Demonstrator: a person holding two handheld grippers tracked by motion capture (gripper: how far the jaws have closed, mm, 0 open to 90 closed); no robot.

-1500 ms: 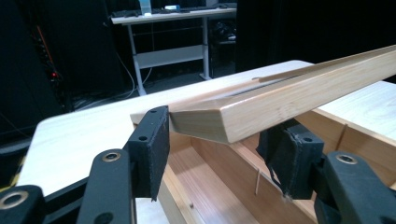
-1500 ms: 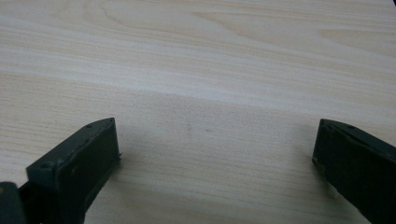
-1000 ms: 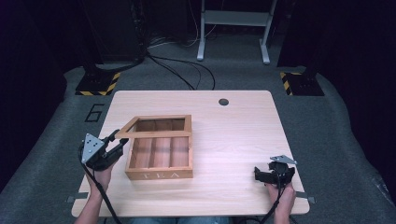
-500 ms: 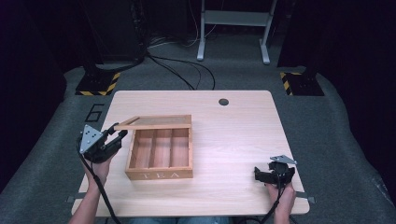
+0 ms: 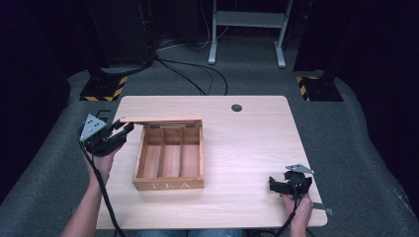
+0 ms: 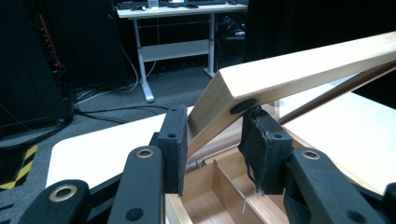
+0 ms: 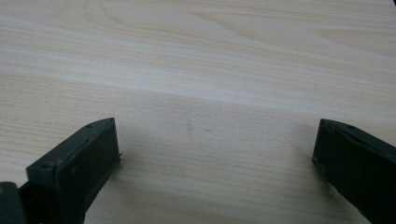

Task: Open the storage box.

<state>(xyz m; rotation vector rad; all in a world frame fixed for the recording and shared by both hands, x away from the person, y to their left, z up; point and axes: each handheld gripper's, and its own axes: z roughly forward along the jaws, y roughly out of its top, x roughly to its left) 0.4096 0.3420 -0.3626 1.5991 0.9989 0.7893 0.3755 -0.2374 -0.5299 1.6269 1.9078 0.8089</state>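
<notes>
A wooden tea box (image 5: 169, 159) with "TEA" on its front stands left of the table's centre, its three compartments bare. Its lid (image 5: 160, 120) is swung up on the far hinges and looks nearly edge-on from above. My left gripper (image 5: 126, 129) is at the lid's left corner, shut on it. In the left gripper view the lid (image 6: 289, 77) slants up to the right, its corner pinched between my two pads (image 6: 175, 137), with the left gripper (image 6: 215, 140) above the open box. My right gripper (image 5: 276, 185) rests open near the front right edge, and the right gripper (image 7: 215, 149) has only bare tabletop between its jaws.
The light wooden table (image 5: 247, 143) has a round cable hole (image 5: 236, 107) at the back. Cables (image 5: 197, 74) run over the grey floor behind it. Yellow-and-black striped bases (image 5: 101, 91) and a white desk frame (image 5: 247, 29) stand farther back.
The lid has swung from low over the box to nearly upright. My left gripper rose and moved back with it. The right gripper stayed still.
</notes>
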